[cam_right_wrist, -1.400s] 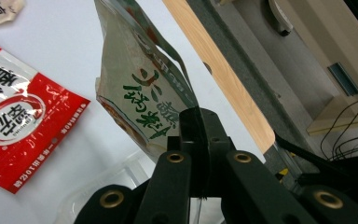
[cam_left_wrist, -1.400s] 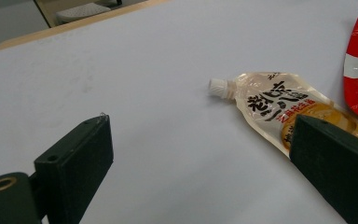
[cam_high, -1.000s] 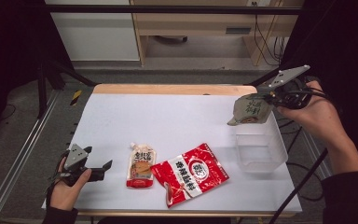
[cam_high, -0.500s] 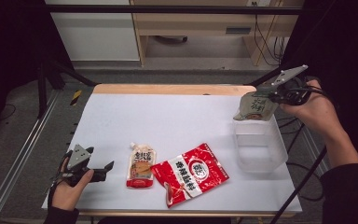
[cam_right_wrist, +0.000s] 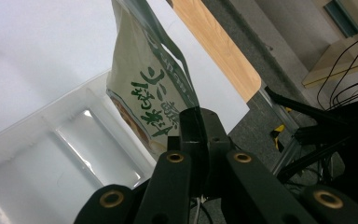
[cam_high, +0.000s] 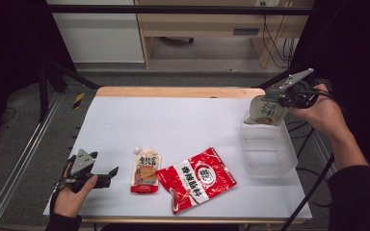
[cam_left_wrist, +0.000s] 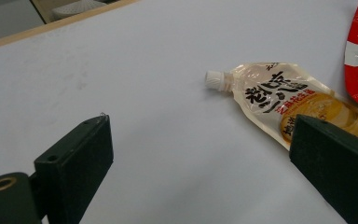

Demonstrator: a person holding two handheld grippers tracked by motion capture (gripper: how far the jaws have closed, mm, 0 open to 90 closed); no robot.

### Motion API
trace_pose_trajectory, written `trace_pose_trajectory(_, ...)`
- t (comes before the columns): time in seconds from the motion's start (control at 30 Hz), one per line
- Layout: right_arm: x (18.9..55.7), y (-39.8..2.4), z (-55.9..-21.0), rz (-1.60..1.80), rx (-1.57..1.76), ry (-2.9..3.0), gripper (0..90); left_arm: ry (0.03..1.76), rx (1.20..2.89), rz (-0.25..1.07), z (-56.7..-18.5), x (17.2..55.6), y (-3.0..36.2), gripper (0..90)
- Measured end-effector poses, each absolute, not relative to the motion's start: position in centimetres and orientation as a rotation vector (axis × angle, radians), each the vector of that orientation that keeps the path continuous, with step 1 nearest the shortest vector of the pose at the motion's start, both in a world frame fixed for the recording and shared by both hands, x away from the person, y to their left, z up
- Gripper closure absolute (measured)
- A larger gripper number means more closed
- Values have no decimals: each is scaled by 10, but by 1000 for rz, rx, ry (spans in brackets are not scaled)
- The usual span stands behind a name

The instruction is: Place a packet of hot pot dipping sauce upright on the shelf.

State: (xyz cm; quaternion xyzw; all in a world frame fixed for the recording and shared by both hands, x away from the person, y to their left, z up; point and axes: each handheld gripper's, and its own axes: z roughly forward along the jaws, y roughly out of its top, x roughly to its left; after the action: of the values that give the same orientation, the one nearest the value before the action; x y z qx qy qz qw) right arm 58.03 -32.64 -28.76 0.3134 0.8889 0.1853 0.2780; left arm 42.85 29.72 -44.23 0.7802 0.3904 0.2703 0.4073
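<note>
We note a white table [cam_high: 173,125] with wooden far edge on grey flooring, the right gripper [cam_high: 283,100] clamped on a green-lettered pouch [cam_high: 266,110] above the clear bin [cam_high: 270,154], the left gripper [cam_high: 107,176] resting open.

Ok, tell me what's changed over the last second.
The right gripper, shut on the green-printed pouch, has carried it down and toward the clear container; it now hangs over the far rim. Unchanged: the left gripper open and still, the spouted pouch and the red packet on the table.
</note>
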Motion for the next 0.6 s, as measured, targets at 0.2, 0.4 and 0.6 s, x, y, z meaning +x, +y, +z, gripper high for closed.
trace_pose_trajectory(0.2,585,-327,-299,485,851,2418,900,986,1968,684,-442,428,297,62)
trace_pose_trajectory(0.4,589,-326,-307,481,851,2463,900,984,1971,680,-442,429,297,62)
trace_pose_trajectory(0.6,596,-323,-316,461,862,2508,900,982,1971,678,-442,429,297,62)
